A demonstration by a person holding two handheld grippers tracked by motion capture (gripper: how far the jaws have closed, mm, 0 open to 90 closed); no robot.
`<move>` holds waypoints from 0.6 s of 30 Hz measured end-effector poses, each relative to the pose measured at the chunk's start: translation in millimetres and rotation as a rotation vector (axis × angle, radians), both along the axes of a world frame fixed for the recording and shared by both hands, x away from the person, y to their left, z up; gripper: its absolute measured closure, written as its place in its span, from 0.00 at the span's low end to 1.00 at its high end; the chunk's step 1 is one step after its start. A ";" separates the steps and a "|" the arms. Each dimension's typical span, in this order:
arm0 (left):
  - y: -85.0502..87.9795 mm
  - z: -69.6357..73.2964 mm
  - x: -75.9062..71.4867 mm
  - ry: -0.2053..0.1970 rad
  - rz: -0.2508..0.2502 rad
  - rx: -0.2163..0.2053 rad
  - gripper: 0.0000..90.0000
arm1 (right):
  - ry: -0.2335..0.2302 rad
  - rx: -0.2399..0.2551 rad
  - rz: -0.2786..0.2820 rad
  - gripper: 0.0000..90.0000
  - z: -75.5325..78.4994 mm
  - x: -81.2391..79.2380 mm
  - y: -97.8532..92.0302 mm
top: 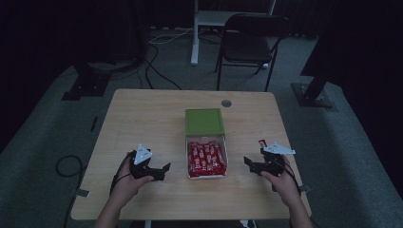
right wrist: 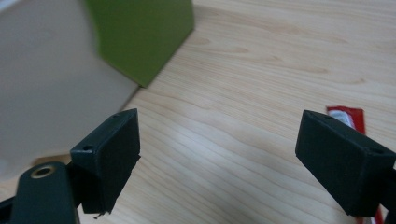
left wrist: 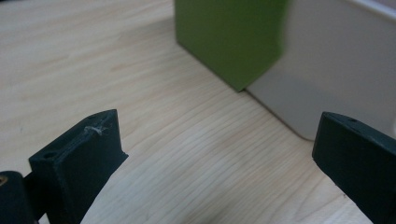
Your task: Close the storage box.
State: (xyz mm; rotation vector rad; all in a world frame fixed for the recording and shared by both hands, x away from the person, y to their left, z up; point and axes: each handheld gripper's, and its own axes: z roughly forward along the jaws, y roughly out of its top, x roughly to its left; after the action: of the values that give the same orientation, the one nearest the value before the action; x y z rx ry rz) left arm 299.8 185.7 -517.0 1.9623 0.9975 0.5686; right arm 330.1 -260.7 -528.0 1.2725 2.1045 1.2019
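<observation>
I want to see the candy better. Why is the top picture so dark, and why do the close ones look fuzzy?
High view: dim, the room nearly black, the red packets small. Left gripper view: brighter, the green lid and white box soft, out of focus. Right gripper view: the lid and box blurred, the table grain sharper.

- The high view looks forward and down on the whole table (top: 142, 114).
- Both gripper views sit low, close to the box (left wrist: 336, 60), facing it from opposite sides.

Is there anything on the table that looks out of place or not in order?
Yes, one red packet lies alone on the table, beside the right gripper, apart from the red packets packed in the open white box. The green lid lies just behind the box.
</observation>
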 end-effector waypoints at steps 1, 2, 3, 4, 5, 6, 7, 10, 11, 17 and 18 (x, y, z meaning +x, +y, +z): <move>-3.3 2.0 -1.3 -0.004 -0.013 0.008 0.02 | -0.002 0.008 0.013 0.15 1.6 -0.7 1.0; -6.5 4.0 -2.4 -0.010 -0.025 0.012 0.03 | -0.003 0.014 0.023 0.15 3.2 -1.5 2.0; -9.7 6.0 -3.3 -0.019 -0.035 0.011 0.02 | -0.009 0.019 0.031 0.15 4.9 -2.3 2.9; -12.4 7.8 -4.2 -0.022 -0.048 0.011 0.02 | -0.013 0.033 0.041 0.15 6.9 -3.3 3.9; -15.2 9.5 -5.2 -0.026 -0.058 0.008 0.02 | -0.017 0.046 0.049 0.15 9.1 -4.5 5.0; -17.5 11.2 -5.9 -0.030 -0.068 0.006 0.03 | -0.024 0.054 0.059 0.15 11.2 -5.5 6.3; -19.9 12.7 -6.6 -0.035 -0.076 0.003 0.02 | -0.031 0.064 0.070 0.15 13.7 -6.7 7.7; -26.4 15.8 -8.8 -0.038 -0.093 -0.002 0.03 | -0.053 0.086 0.101 0.15 21.8 -11.0 13.1; -28.5 16.4 -9.5 -0.042 -0.103 0.000 0.03 | -0.059 0.093 0.113 0.15 24.3 -12.5 15.2; -38.8 17.4 -11.5 -0.049 -0.142 -0.014 0.03 | -0.081 0.123 0.205 0.15 33.7 -19.2 28.7; -39.8 17.6 -11.3 -0.051 -0.148 -0.013 0.03 | -0.084 0.121 0.218 0.15 34.0 -19.7 31.0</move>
State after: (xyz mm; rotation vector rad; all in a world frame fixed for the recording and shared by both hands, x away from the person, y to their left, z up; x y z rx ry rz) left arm 288.5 145.9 -499.4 1.9811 0.8144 0.5251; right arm 310.4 -229.7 -494.1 1.0417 2.1811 1.4683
